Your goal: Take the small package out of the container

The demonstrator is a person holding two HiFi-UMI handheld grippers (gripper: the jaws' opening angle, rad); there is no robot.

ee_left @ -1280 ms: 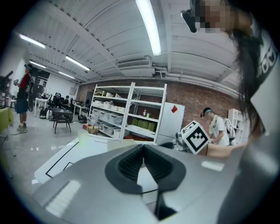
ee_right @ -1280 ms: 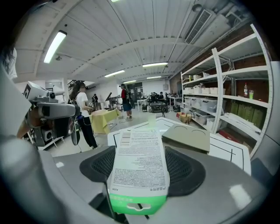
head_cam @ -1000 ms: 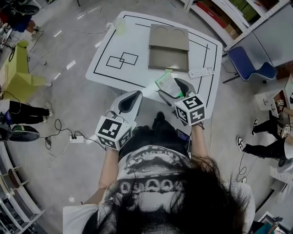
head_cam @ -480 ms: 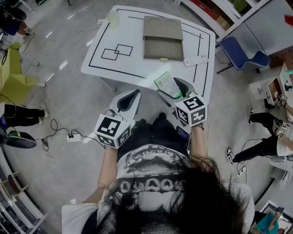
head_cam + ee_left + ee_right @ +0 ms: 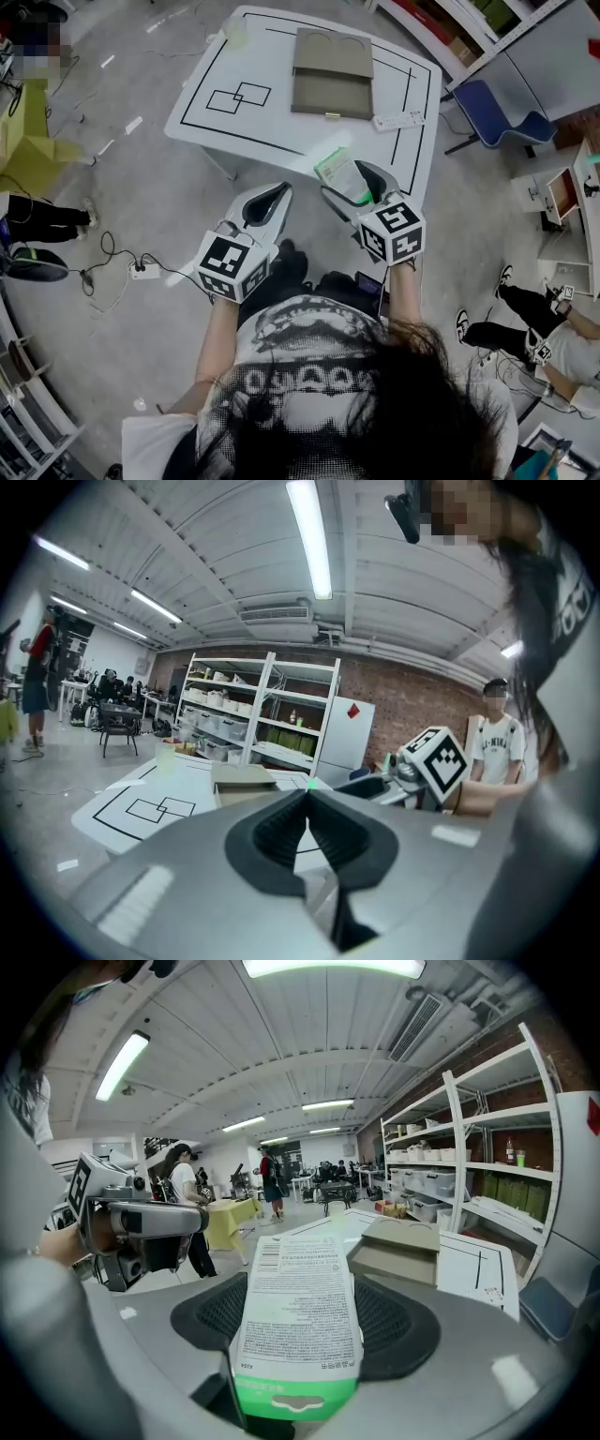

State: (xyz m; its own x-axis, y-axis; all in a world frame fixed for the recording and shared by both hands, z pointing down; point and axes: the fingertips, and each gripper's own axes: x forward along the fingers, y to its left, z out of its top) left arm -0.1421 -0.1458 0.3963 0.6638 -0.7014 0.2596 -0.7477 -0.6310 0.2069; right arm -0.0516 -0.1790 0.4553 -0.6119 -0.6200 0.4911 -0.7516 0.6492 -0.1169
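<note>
The right gripper (image 5: 349,184) clamps the package (image 5: 298,1330) between its jaws. The package is a flat white pack with a green band and a hang slot at its near end. A barcode sits at the far end, and the dense small print between cannot be read. The left gripper (image 5: 305,803), beside it, has its jaws together on nothing. Both are held in front of the person, by the near edge of the table (image 5: 281,131). Farther on, the brown container (image 5: 333,80) lies on the table among black drawn lines, well apart from the package. Compared with a second ago, the table and container sit higher in the head view, farther from the grippers. The hold on the package is unchanged.
</note>
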